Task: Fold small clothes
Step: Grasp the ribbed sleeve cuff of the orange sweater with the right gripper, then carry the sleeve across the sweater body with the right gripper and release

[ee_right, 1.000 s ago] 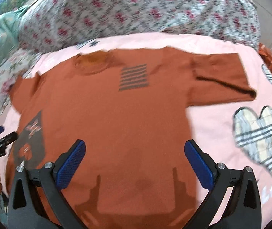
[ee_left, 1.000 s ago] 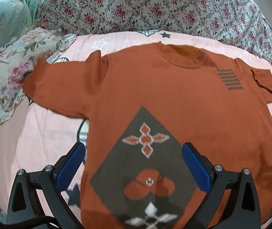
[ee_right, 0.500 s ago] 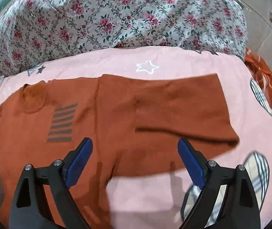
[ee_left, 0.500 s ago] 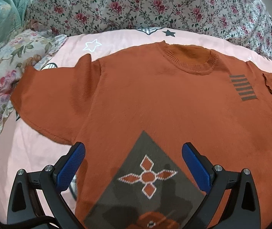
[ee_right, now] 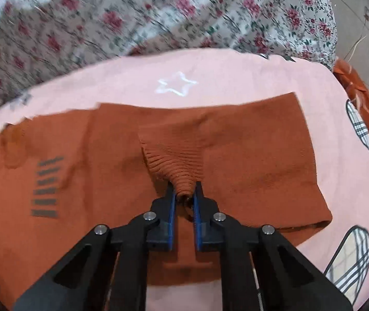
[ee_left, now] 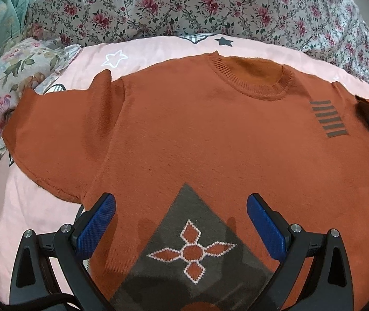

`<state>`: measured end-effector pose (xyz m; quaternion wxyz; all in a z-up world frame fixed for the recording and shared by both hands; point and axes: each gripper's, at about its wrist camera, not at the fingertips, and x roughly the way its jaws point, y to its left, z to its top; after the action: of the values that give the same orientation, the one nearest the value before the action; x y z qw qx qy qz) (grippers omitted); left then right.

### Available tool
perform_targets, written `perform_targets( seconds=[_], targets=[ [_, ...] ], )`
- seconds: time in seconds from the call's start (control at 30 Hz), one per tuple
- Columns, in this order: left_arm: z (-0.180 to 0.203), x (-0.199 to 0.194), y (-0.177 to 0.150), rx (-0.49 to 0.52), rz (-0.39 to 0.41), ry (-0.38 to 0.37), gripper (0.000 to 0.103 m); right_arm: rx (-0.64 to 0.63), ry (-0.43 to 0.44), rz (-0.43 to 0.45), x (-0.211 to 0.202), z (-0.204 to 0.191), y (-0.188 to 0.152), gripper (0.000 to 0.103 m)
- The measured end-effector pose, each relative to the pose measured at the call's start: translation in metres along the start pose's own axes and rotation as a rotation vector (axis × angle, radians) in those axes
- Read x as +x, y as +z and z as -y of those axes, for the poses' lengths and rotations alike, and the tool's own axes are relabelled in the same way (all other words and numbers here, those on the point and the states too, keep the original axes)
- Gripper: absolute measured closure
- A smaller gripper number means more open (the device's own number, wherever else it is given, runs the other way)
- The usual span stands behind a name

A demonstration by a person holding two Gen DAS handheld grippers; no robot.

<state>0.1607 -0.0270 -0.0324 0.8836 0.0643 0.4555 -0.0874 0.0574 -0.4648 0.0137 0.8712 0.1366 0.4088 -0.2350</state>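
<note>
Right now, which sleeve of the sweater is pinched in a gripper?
The sleeve on the stripe-patch side: the right gripper has bunched its knit between shut fingers. The other sleeve lies flat, untouched; the left gripper is open.

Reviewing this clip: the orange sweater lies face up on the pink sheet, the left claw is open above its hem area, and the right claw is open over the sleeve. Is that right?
Not quite. The right claw is shut, pinching a bunch of the orange sweater at its sleeve, as the right wrist view shows. The rest stands: the sweater lies face up on the pink sheet and the left claw is open.
</note>
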Motion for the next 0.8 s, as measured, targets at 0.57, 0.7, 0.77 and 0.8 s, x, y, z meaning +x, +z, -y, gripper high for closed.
perform_targets(
  seconds=[0.57, 0.7, 0.77, 0.8],
  targets=[
    [-0.040, -0.026, -0.017, -0.065, 0.009, -0.175, 0.002, -0.067, 0.664, -0.166, 0.016, -0.271, -0.051, 0.090],
    [-0.048, -0.022, -0.016, -0.086, 0.008, -0.192, 0.002, -0.097, 0.726, -0.223, 0.032, -0.318, -0.065, 0.090],
    [-0.053, -0.018, -0.016, -0.108, 0.000, -0.210, 0.002, -0.107, 0.724, -0.244, 0.043, -0.335, -0.071, 0.090],
    [-0.055, -0.014, -0.015, -0.120, -0.006, -0.219, 0.002, -0.100, 0.734, -0.257, 0.048, -0.338, -0.072, 0.088]
  ],
)
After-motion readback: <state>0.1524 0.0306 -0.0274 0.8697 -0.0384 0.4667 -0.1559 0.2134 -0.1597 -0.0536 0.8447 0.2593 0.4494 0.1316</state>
